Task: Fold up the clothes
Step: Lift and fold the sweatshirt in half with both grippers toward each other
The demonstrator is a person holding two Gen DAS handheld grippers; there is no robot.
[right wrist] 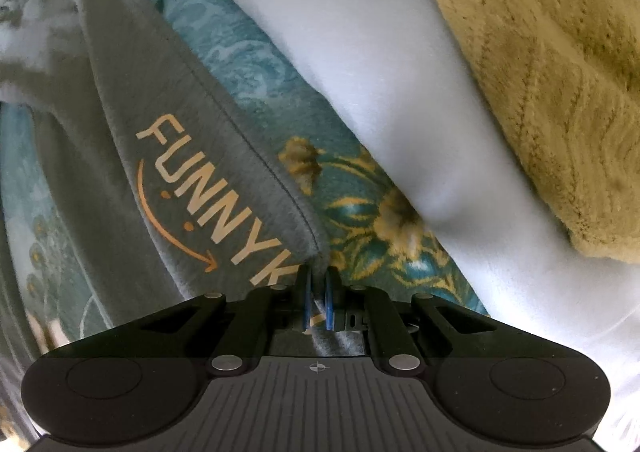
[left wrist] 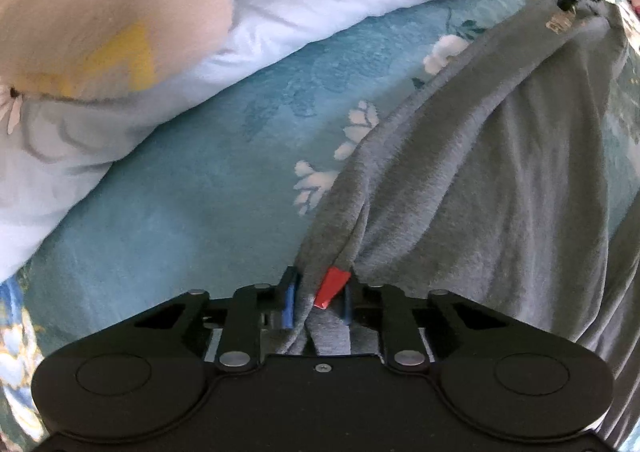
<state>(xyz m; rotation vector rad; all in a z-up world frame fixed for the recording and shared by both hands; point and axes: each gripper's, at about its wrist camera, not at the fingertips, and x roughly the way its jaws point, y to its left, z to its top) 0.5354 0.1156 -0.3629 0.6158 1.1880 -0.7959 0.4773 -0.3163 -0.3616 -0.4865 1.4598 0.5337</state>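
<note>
Soft, even daylight fills both views, with no hard shadows and no glare. The pale peach plush cushion with a yellow patch (left wrist: pixel 112 24) smears with motion blur at far left, and the mustard-yellow fluffy blanket (right wrist: pixel 552 72) looks soft and streaked at far right. Fisheye bending curves the teal floral bedspread (left wrist: pixel 208 188) towards every edge. The cream "FUNNY" lettering on grey fleece (right wrist: pixel 212 192) reads sharp.

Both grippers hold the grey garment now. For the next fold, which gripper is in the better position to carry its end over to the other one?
Probably the left gripper. It pinches a bunched end of the grey garment with open teal bedspread beside it, while the right gripper sits close against the white bedding.
</note>
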